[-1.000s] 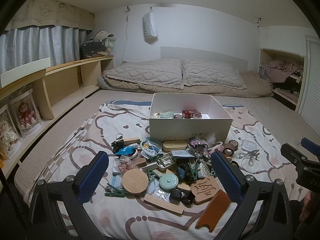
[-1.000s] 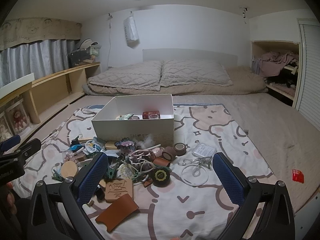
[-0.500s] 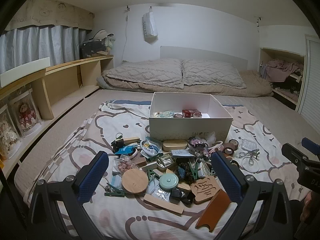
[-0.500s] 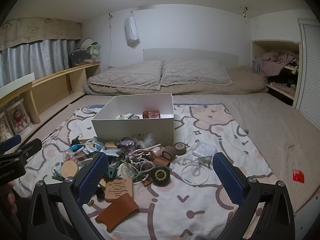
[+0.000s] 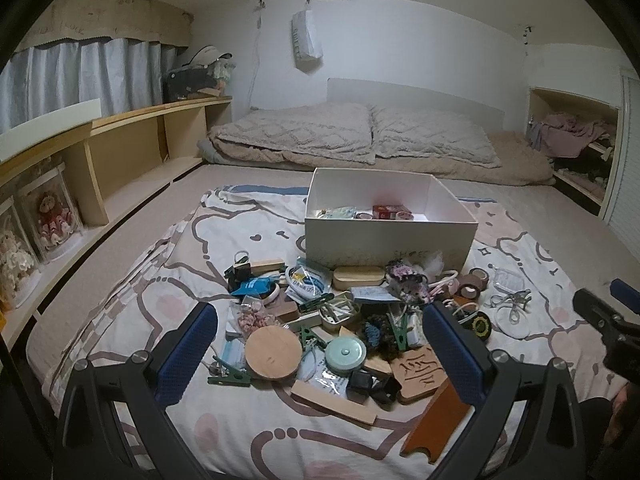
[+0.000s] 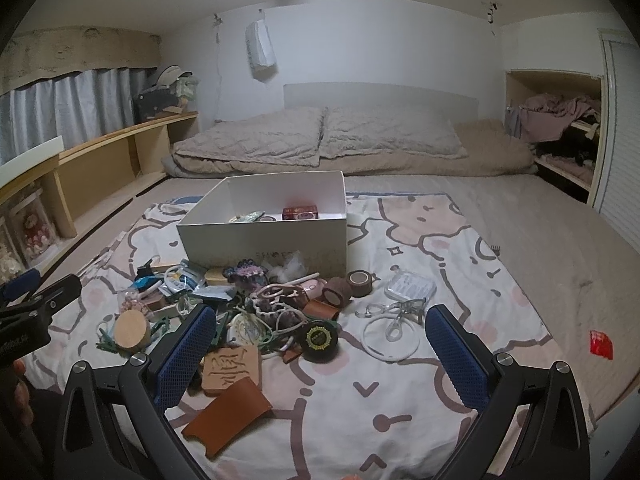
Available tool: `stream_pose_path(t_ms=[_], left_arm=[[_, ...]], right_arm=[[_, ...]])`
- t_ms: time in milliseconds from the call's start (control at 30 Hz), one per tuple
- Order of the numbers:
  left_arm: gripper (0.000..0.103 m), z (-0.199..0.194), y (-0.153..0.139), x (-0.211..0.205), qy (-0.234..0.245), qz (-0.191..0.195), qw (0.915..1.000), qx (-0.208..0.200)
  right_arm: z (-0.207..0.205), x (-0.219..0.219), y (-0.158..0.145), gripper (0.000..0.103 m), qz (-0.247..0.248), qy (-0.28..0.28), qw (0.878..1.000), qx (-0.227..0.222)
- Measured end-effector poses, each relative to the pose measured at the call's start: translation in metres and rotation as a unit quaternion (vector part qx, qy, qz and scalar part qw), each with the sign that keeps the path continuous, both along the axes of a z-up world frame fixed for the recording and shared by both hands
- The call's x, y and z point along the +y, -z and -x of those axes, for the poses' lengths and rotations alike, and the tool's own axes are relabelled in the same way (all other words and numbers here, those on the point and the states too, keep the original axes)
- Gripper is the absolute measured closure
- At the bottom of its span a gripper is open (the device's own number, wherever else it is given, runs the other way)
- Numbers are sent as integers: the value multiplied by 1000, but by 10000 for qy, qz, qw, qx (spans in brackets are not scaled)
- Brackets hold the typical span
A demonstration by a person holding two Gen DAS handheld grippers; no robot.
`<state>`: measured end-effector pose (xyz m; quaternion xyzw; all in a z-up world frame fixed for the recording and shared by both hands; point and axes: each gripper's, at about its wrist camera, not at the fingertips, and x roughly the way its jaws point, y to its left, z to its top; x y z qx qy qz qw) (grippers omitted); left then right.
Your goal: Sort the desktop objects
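A heap of small objects lies on a patterned sheet (image 5: 168,288) in front of a white box (image 5: 390,236). In the heap I see a round wooden lid (image 5: 273,352), a mint round tin (image 5: 345,354), a carved wooden block (image 5: 418,372) and a brown leather sleeve (image 5: 436,426). The box holds a red packet (image 5: 392,212) and a few other items. My left gripper (image 5: 320,356) hovers open over the heap's near side. My right gripper (image 6: 320,356) hangs open above a black round tin (image 6: 320,338), a white ring (image 6: 390,336) and tape rolls (image 6: 348,286).
Folded quilts (image 5: 360,136) lie at the far end of the mattress. Wooden shelving (image 5: 132,140) with display cases runs along the left. An alcove with clothes (image 5: 572,140) is at the right. A red wrapper (image 6: 601,343) lies on the mattress beside the sheet.
Both grippers have stayed nearly still; the views have shifted only very slightly. Nothing in the heap has moved.
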<state>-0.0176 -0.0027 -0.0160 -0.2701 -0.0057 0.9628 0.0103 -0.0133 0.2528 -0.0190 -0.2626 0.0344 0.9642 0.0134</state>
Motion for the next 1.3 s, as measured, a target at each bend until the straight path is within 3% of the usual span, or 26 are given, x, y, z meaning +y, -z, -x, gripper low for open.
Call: stream_pose_path(t_ms=[333,733,1033,1300], left_arm=[[0,23,27,-11,-212,-36,9993,-303],[0,42,82,-6,-185,-21,9940,-1075],[0,48,102,-14,-324,-72,9906,-1329],[0,50,100,-26,-423,-86,9885,-1450]], right_arm=[[15,8,21,0,141,90,9995,-253],[38,-7,72,0,70,-194,9948,-1000],[44,-33,107,0,-105,-965,9825,-1590],[39,-59,126,0,-170,-2020,9570,-2075]])
